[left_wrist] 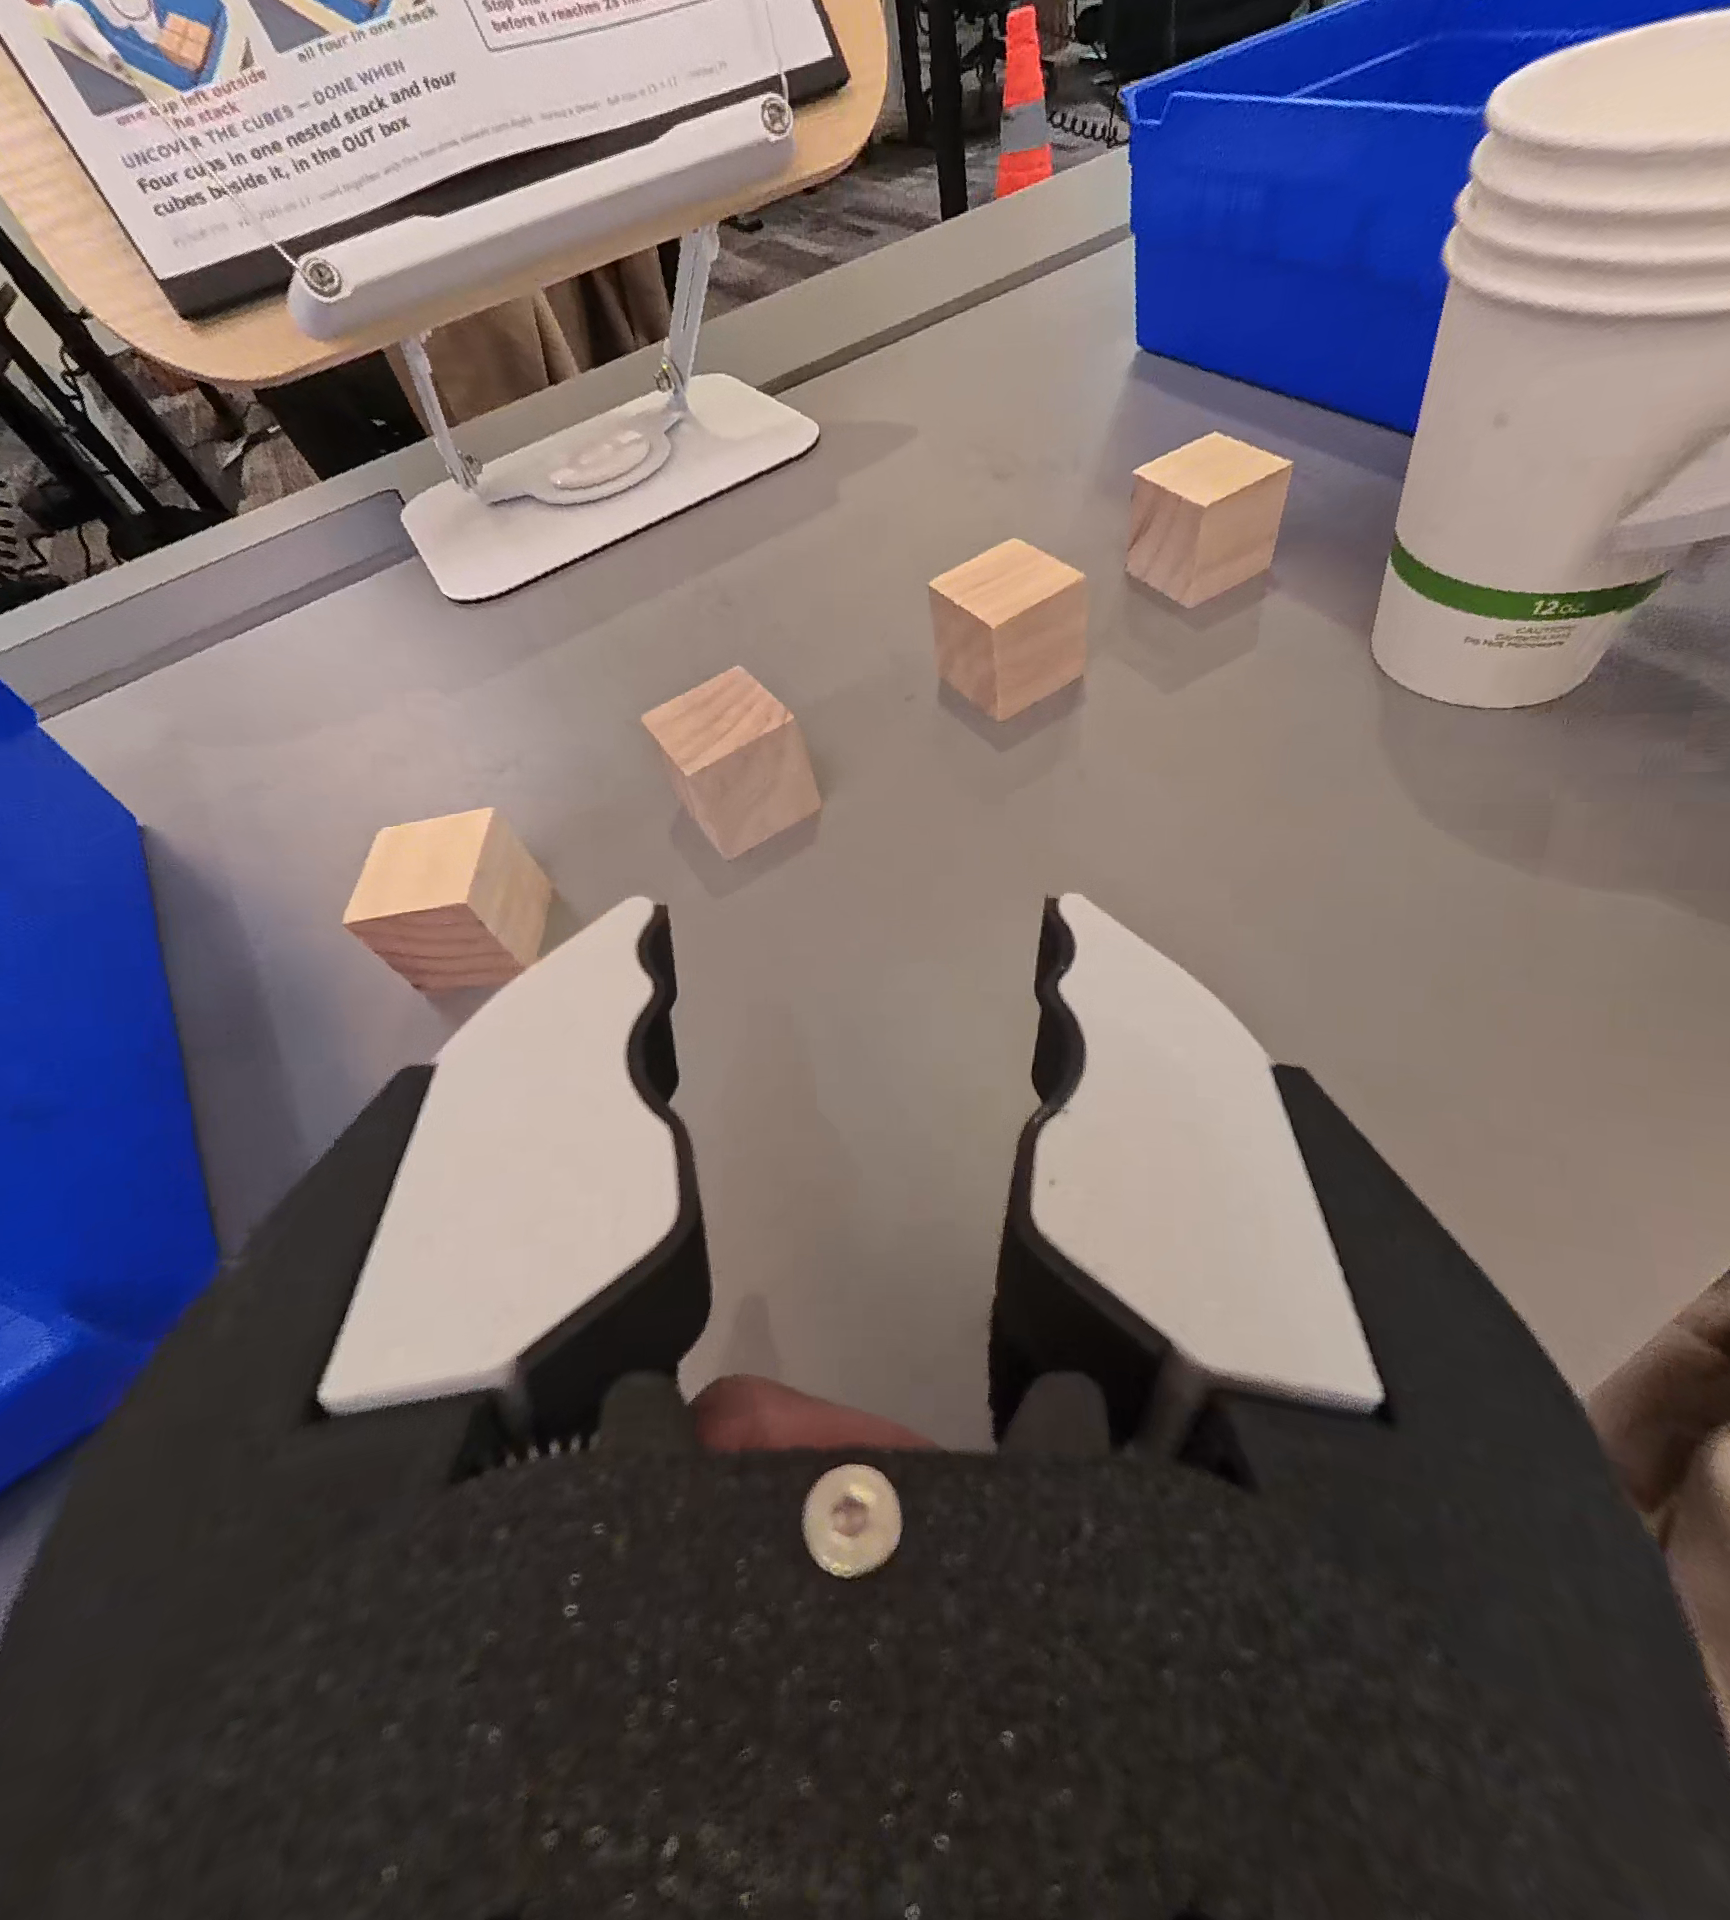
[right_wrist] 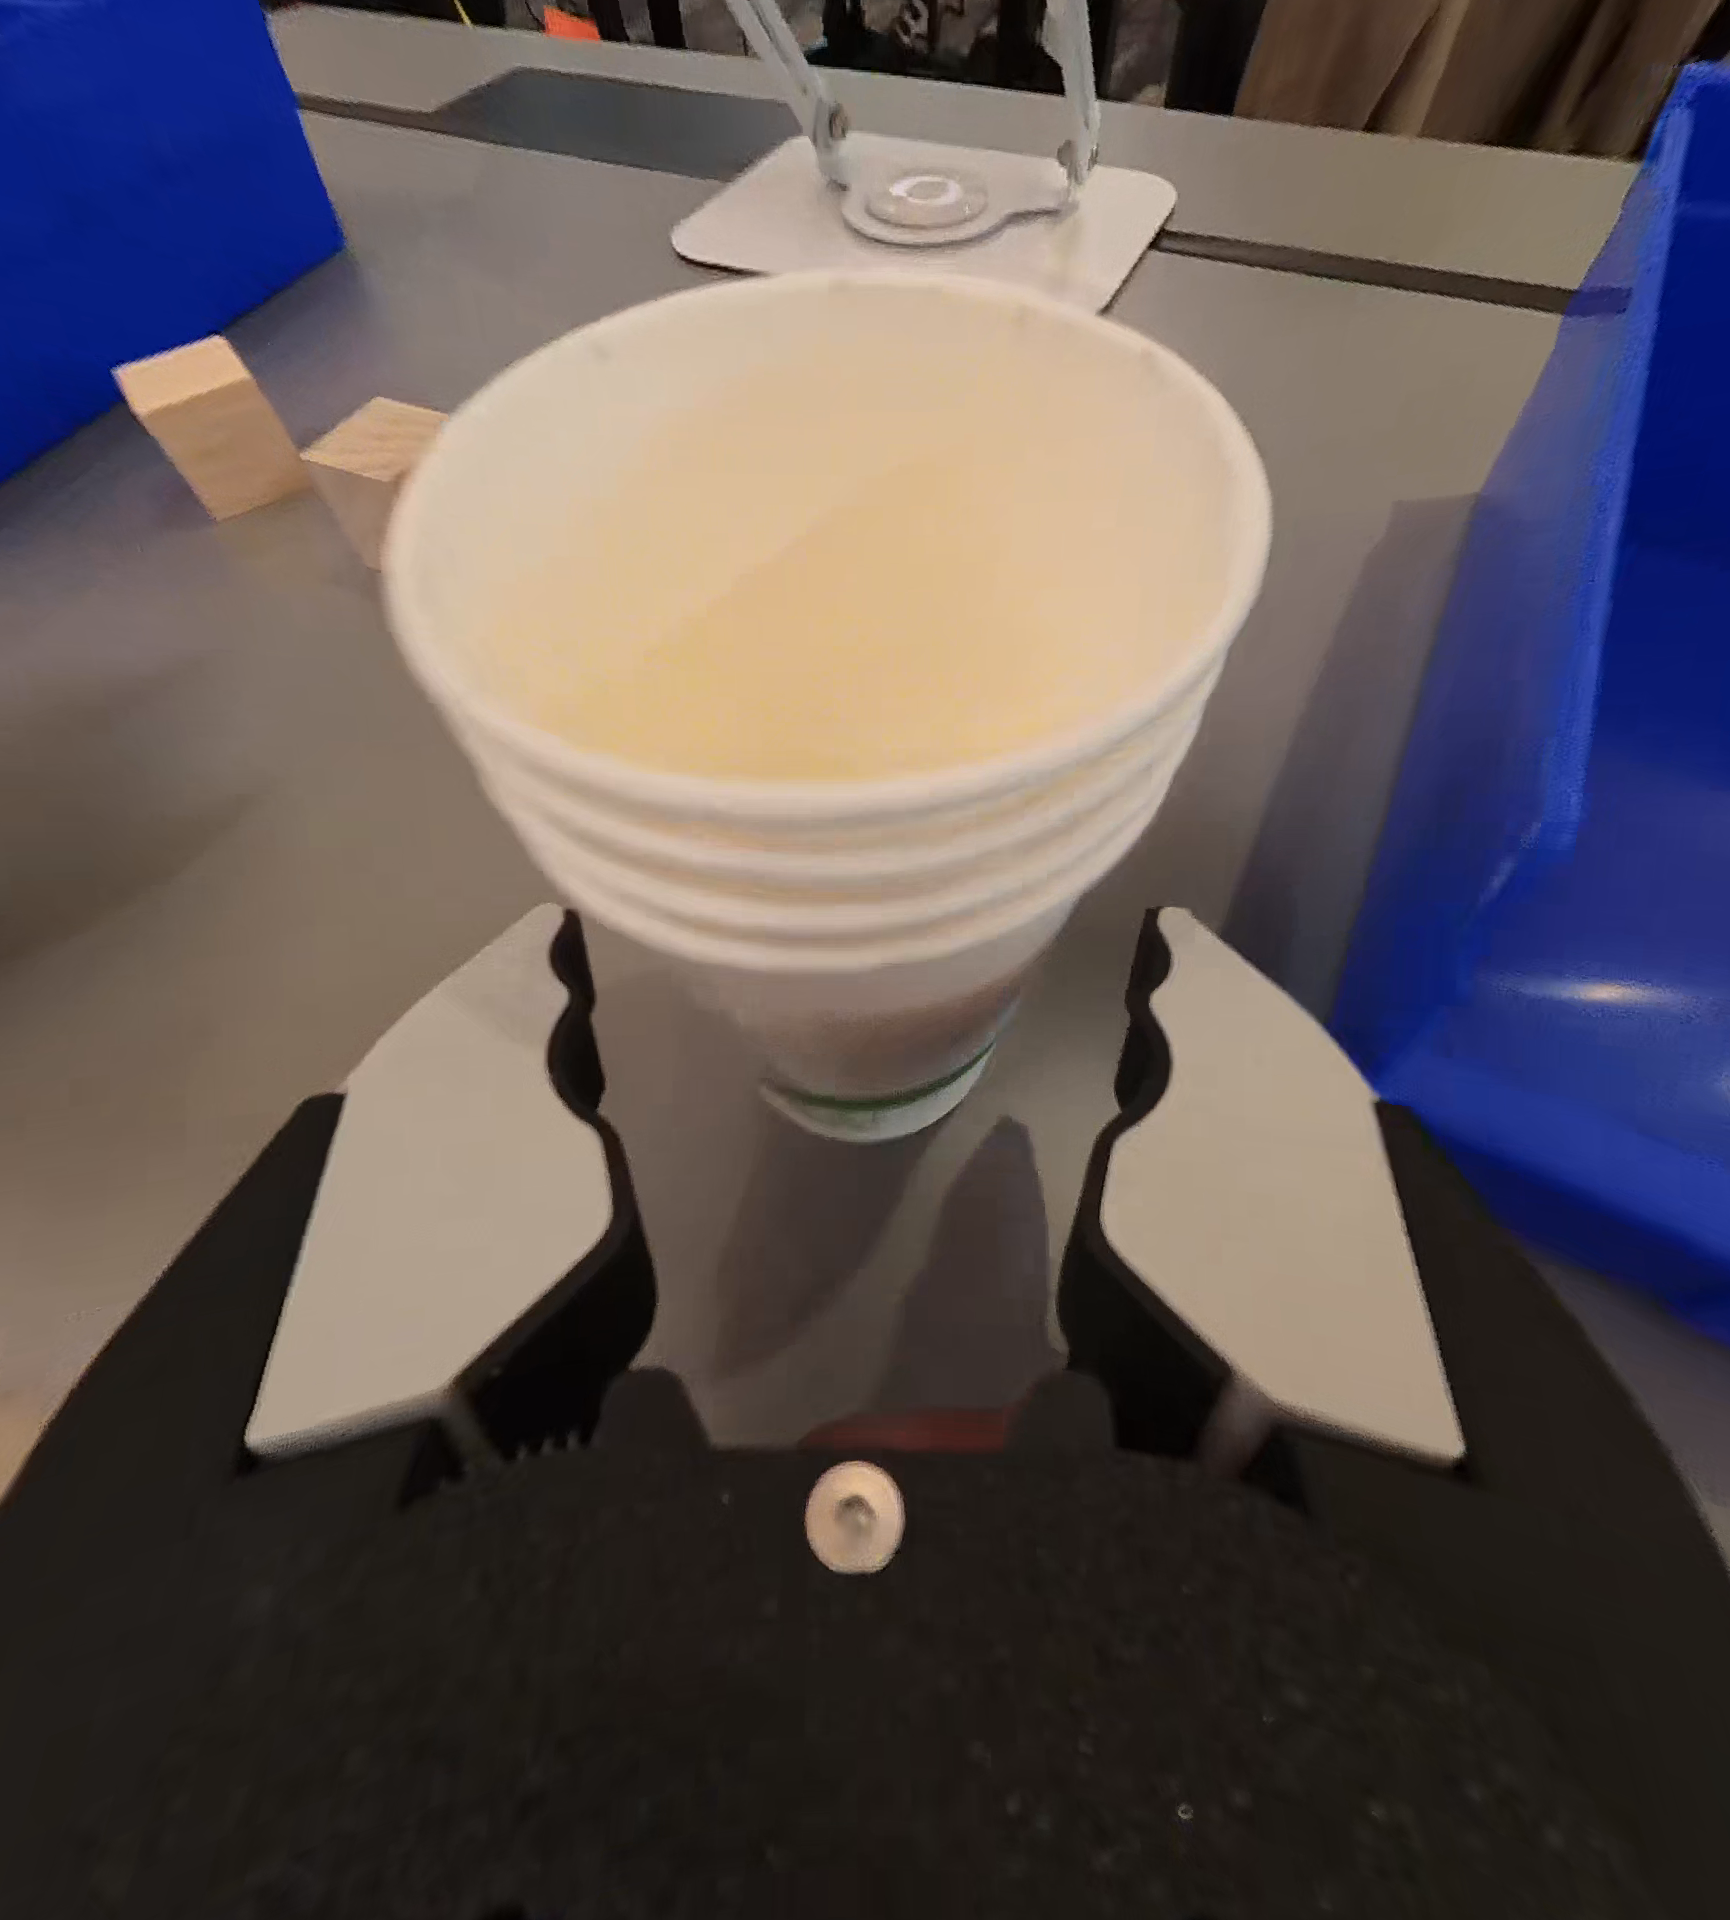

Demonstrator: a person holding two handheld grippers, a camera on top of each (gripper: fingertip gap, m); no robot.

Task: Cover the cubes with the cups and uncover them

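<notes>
Several wooden cubes stand uncovered in a diagonal row on the grey table point(left_wrist: 1256, 935), from the near-left cube point(left_wrist: 445, 899) to the far-right cube point(left_wrist: 1209, 520). My left gripper point(left_wrist: 856, 920) is open and empty, hovering just in front of the row. A nested stack of white paper cups point(right_wrist: 830, 582) stands upright, mouth up, right of the cubes; it also shows in the left wrist view point(left_wrist: 1567, 416). My right gripper point(right_wrist: 863, 935) is open, with a finger on either side of the stack's lower part. Two cubes point(right_wrist: 206, 431) show to the left of the stack.
A blue bin point(left_wrist: 30, 1091) stands at the left and another blue bin point(left_wrist: 1297, 208) at the back right, close beside the cups point(right_wrist: 1619, 727). A white stand point(left_wrist: 622, 478) holding an instruction sheet is behind the cubes. An orange cone point(left_wrist: 1025, 114) is beyond the table.
</notes>
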